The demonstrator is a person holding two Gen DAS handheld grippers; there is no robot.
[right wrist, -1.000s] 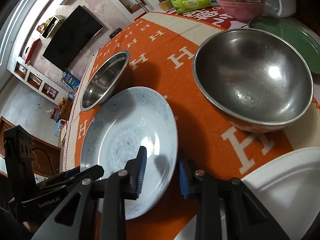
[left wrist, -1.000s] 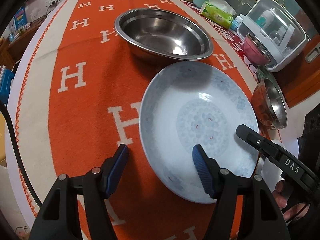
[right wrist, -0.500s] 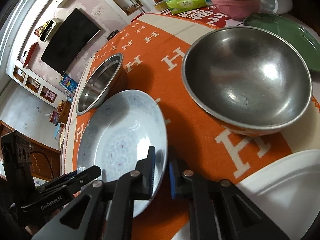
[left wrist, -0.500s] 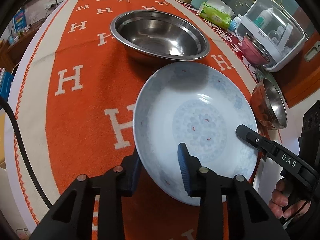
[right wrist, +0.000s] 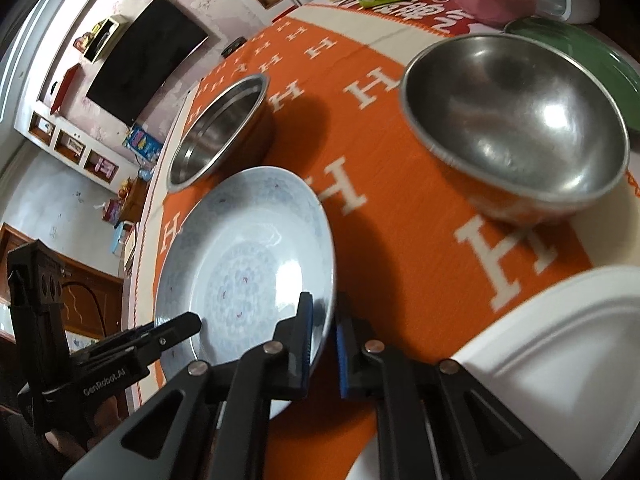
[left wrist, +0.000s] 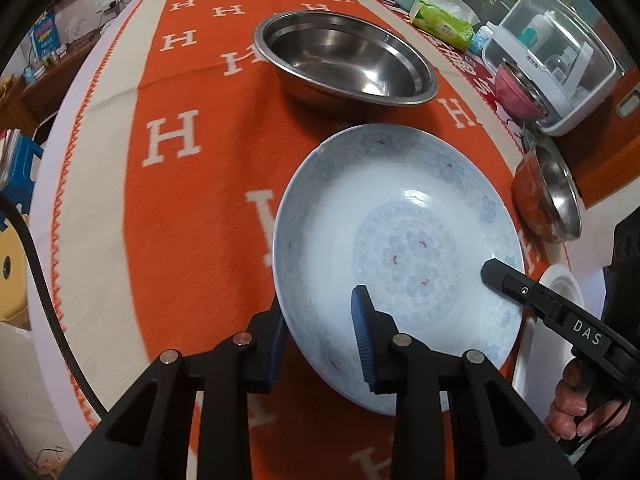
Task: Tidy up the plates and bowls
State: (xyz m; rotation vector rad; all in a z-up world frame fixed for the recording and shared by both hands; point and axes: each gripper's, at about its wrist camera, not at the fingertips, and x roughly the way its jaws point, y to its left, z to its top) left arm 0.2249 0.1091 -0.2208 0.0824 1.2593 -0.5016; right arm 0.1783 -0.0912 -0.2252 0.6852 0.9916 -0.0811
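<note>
Left gripper (left wrist: pixel 320 336) and right gripper (right wrist: pixel 322 332), fingers closed on opposite rims.

bare cloth (left wrist: pixel 192 208) left, steel bowl (left wrist: pixel 344 60) ahead

Background items around the orange H-patterned tablecloth (left wrist: pixel 192 208).
Green wet-wipes pack (left wrist: pixel 442 24) at the cloth's far right edge; wall-mounted television (right wrist: pixel 146 58) beyond its far end.
</note>
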